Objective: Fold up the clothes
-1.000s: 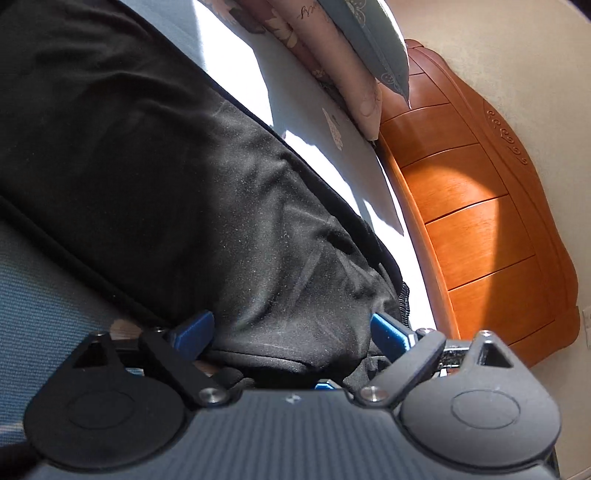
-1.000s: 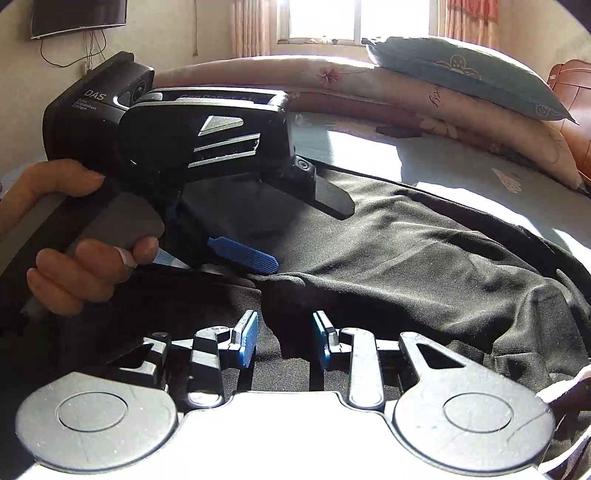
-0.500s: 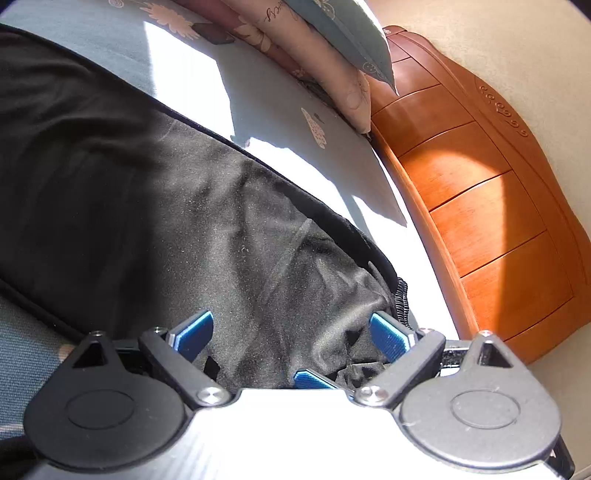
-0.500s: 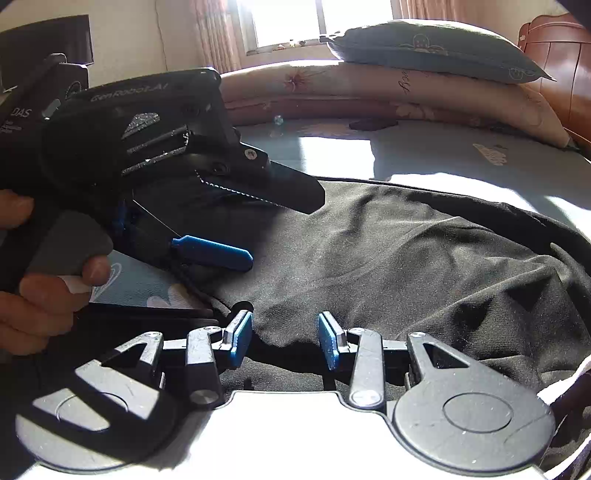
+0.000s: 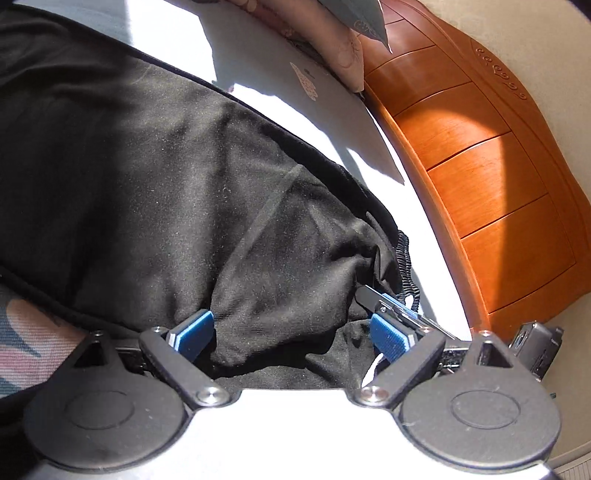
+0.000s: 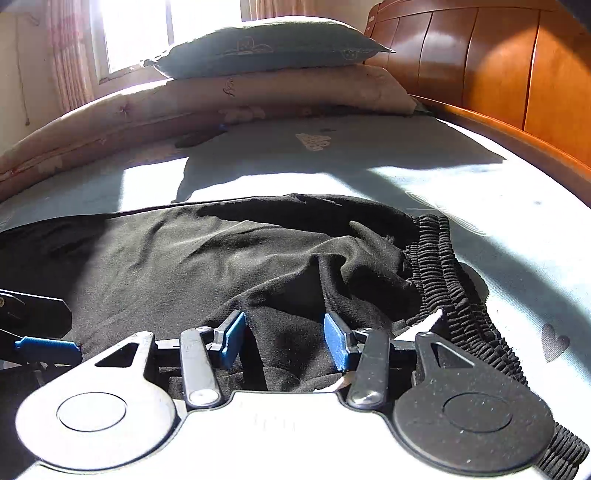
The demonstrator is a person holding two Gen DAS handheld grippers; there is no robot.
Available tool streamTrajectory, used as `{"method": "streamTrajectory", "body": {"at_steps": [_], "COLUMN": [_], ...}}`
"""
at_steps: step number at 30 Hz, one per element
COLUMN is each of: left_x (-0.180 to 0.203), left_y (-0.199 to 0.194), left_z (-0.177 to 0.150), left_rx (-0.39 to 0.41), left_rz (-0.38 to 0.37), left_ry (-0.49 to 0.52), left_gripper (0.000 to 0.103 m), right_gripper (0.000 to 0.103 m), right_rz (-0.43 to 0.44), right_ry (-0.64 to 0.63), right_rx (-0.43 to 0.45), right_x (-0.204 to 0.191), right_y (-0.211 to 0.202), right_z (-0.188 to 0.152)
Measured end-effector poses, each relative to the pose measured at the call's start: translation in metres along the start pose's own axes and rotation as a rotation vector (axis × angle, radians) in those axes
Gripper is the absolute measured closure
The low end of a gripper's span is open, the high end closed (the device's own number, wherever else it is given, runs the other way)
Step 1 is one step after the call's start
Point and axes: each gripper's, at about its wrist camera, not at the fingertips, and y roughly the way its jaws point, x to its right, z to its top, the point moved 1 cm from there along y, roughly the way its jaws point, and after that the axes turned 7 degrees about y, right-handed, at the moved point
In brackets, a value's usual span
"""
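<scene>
In the left wrist view, the left gripper (image 5: 291, 334) fills the bottom of the frame with its blue-padded jaws spread wide. A bunched fold of the black trousers (image 5: 155, 192) lies between them without being pinched. The trousers cover the left and centre of the frame, spread over the pale blue bedsheet (image 5: 258, 59). The wooden headboard (image 5: 480, 162) runs down the right side, and pillows (image 5: 332, 33) sit at the top.

In the right wrist view, the right gripper (image 6: 284, 341) sits at bottom centre, jaws apart, black cloth lying loose in the gap. The trousers' ribbed elastic waistband (image 6: 443, 266) trails down the right of the frame. The left gripper's blue tip (image 6: 48, 347) shows at the left edge. Stacked pillows (image 6: 273, 48) lie at the top.
</scene>
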Motion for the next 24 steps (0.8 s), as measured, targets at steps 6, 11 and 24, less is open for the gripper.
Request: {"method": "streamTrajectory", "body": {"at_steps": [6, 11, 24], "left_x": [-0.007, -0.014, 0.059], "left_y": [-0.036, -0.033, 0.005], "left_z": [0.015, 0.016, 0.073], "left_rx": [0.077, 0.077, -0.072], "left_rz": [0.112, 0.103, 0.047], "left_ry": [-0.004, -0.035, 0.147], "left_gripper": [0.011, 0.011, 0.011], "right_gripper": [0.050, 0.048, 0.040], "right_rz": [0.144, 0.148, 0.215], "right_ry": [-0.079, -0.187, -0.345], "right_rx": [0.102, 0.099, -0.019], "right_x": [-0.021, -0.042, -0.091], "right_y": [-0.029, -0.023, -0.037], "right_z": [-0.007, -0.013, -0.056]}}
